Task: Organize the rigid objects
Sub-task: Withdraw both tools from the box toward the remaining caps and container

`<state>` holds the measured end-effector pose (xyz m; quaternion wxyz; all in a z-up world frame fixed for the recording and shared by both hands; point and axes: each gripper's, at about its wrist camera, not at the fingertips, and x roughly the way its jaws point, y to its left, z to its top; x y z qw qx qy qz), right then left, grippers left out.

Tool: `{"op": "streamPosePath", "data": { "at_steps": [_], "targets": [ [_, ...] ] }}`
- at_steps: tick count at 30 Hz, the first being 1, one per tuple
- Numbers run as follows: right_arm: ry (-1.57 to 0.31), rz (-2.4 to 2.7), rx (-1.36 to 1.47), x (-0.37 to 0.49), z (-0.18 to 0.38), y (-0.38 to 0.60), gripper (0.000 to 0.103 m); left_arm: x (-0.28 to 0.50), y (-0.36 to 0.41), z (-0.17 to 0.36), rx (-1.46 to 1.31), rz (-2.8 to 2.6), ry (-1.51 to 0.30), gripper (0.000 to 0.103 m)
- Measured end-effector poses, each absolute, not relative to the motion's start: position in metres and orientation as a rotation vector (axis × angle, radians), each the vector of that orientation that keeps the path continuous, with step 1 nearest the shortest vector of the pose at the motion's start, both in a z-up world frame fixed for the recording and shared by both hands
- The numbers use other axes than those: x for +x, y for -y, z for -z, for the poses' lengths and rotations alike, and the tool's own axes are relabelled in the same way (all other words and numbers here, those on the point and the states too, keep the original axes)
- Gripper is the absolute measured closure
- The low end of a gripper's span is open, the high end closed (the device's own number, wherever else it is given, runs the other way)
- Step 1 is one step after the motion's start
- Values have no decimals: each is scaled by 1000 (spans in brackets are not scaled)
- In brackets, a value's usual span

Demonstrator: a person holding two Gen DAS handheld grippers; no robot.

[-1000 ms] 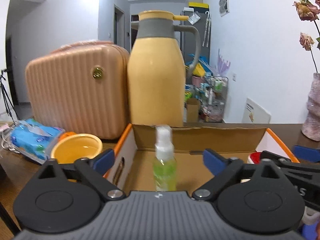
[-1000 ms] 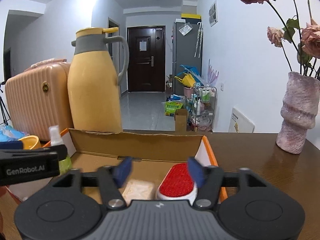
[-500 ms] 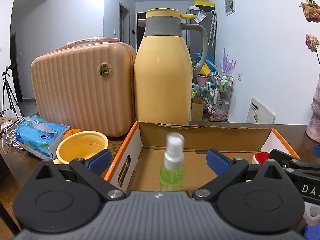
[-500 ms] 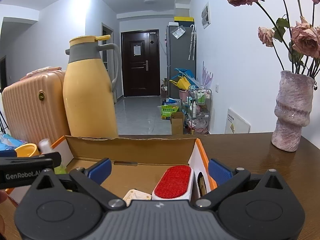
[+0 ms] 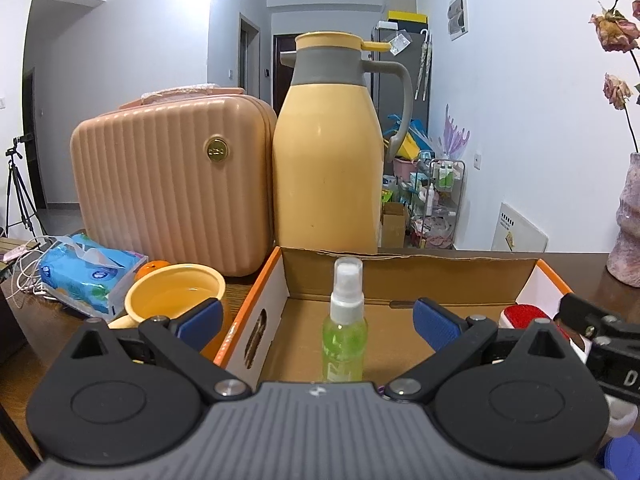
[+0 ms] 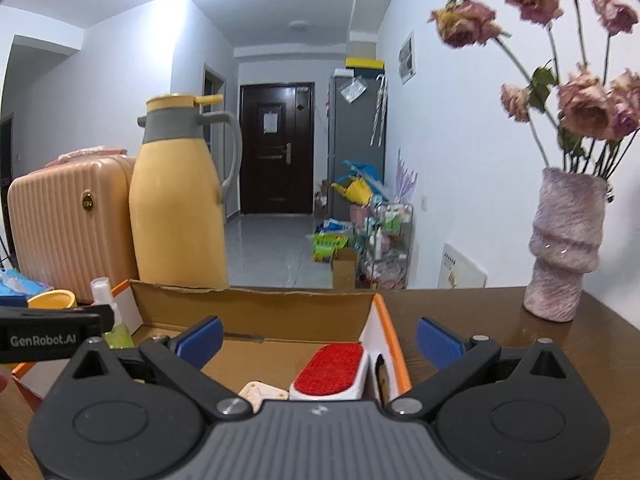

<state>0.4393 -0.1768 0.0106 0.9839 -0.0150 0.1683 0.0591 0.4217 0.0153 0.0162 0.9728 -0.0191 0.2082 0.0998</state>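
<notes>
So both grippers, left gripper (image 5: 316, 316) and right gripper (image 6: 318, 338), are spread wide, holding nothing. Spray bottle (image 5: 345, 320) and red brush (image 6: 334, 368) stand in the cardboard box (image 6: 256, 308); back out level, don't clip them.

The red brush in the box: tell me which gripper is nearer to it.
Right. The right gripper stands open directly in front of the red brush, which lies between its jaws' line. The left gripper faces the spray bottle, off to the brush's left.

In the cardboard box (image 5: 276, 280), the spray bottle (image 5: 345, 320) stands at the left and the brush (image 6: 332, 368) lies at the right. Behind the box stand the jug (image 5: 328, 168) and, to its left, the case (image 5: 172, 184). The vase (image 6: 564, 244) stands right of the box.
</notes>
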Motion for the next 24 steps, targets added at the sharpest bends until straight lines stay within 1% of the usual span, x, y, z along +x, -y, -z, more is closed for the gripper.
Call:
{"op": "streamPosePath", "data": {
  "at_steps": [9,24],
  "targets": [
    [-269,-95,-23,407,-15,187,0,395,-20,-16,-45,-209,-410,0],
    [-247,-86,-57,353,-10,195,0,340,-24,-14,-51,-200,-400,0]
  ]
}}
